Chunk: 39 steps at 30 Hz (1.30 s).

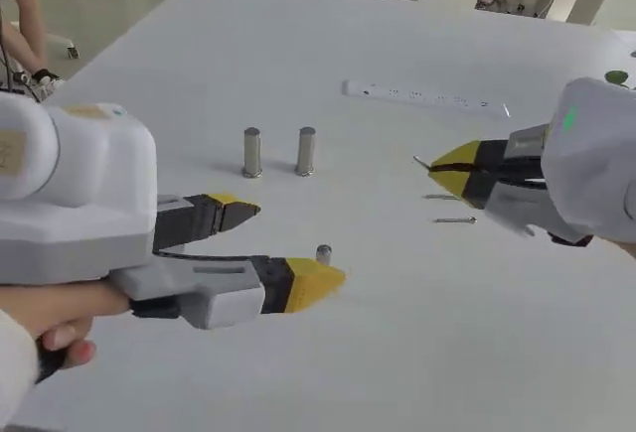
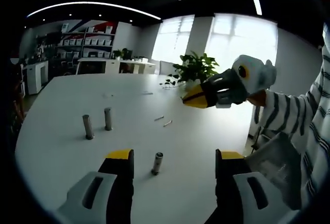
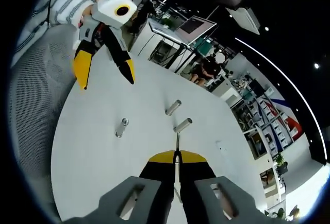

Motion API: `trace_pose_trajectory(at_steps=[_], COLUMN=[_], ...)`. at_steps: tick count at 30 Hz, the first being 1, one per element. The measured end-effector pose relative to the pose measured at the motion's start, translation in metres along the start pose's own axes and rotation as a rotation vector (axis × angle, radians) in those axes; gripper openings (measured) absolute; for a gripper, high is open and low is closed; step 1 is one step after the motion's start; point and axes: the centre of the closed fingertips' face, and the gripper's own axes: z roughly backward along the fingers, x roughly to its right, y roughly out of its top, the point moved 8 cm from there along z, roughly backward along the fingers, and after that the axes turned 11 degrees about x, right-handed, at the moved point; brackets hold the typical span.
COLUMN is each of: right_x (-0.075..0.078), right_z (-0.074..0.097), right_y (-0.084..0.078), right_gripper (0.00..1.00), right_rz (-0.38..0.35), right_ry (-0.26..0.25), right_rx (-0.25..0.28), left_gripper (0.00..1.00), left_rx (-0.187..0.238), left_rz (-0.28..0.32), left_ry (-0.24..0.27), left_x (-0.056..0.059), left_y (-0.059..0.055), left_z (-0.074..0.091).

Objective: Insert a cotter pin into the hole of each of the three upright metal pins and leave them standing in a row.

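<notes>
Two metal pins (image 1: 252,152) (image 1: 306,151) stand upright side by side on the white table (image 1: 298,65). A third pin (image 1: 324,253) stands nearer me, between the wide-apart jaws of my open left gripper (image 1: 298,243). In the left gripper view that pin (image 2: 157,163) sits just ahead of the jaws, untouched. My right gripper (image 1: 449,169) hangs above the table at the right, shut on a thin cotter pin (image 3: 177,145) that sticks out past its tips. Two more cotter pins (image 1: 455,219) (image 1: 440,197) lie on the table below it.
A white power strip (image 1: 427,98) lies across the far side of the table. A potted plant (image 2: 193,69) stands beyond the table edge. People sit at the room's edges. Bare tabletop surrounds the pins.
</notes>
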Motion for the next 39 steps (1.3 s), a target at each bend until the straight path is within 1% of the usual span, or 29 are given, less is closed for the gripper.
trace_pose_trajectory(at_steps=[2, 5, 10, 13, 15, 18, 19, 23, 26, 29, 34, 36, 39], right_x=[-0.005, -0.012, -0.022, -0.027, -0.030, -0.035, -0.036, -0.041, -0.045, -0.049, -0.052, -0.053, -0.054], right_z=[0.002, 0.003, 0.005, 0.006, 0.007, 0.007, 0.006, 0.006, 0.004, 0.004, 0.004, 0.003, 0.002], right_y=[0.005, 0.008, 0.010, 0.011, 0.012, 0.013, 0.013, 0.015, 0.016, 0.020, 0.024, 0.025, 0.024], right_gripper=[0.00, 0.00, 0.00, 0.00, 0.00, 0.00, 0.00, 0.00, 0.00, 0.00, 0.00, 0.00, 0.00], right_rz=[0.002, 0.004, -0.027, -0.039, -0.044, -0.042, -0.042, -0.040, -0.036, -0.010, -0.004, -0.005, -0.010], right_ry=[-0.003, -0.011, -0.023, -0.026, -0.029, -0.030, -0.027, -0.026, -0.020, -0.010, -0.003, 0.002, 0.002], right_rx=[0.007, 0.012, 0.024, 0.027, 0.030, 0.027, 0.025, 0.029, 0.031, 0.031, 0.041, 0.044, 0.044], left_gripper=[0.60, 0.59, 0.53, 0.50, 0.47, 0.46, 0.45, 0.37, 0.33, 0.28, 0.19, 0.17, 0.15], left_rx=[0.009, 0.019, 0.051, 0.060, 0.059, 0.058, 0.050, 0.043, 0.037, 0.029, 0.025, 0.027, 0.016], left_rz=[0.004, 0.007, 0.031, 0.041, 0.048, 0.046, 0.050, 0.050, 0.056, 0.059, 0.078, 0.080, 0.077], left_ry=[-0.012, -0.028, -0.054, -0.068, -0.070, -0.069, -0.078, -0.100, -0.124, -0.140, -0.150, -0.152, -0.150], left_x=[0.002, 0.005, 0.005, 0.005, 0.006, 0.007, 0.008, 0.012, 0.014, 0.017, 0.018, 0.019, 0.018], left_y=[0.001, 0.004, 0.011, 0.014, 0.016, 0.017, 0.017, 0.016, 0.016, 0.015, 0.013, 0.013, 0.012], left_z=[-0.003, -0.007, -0.015, -0.020, -0.023, -0.027, -0.029, -0.034, -0.039, -0.043, -0.045, -0.046, -0.046])
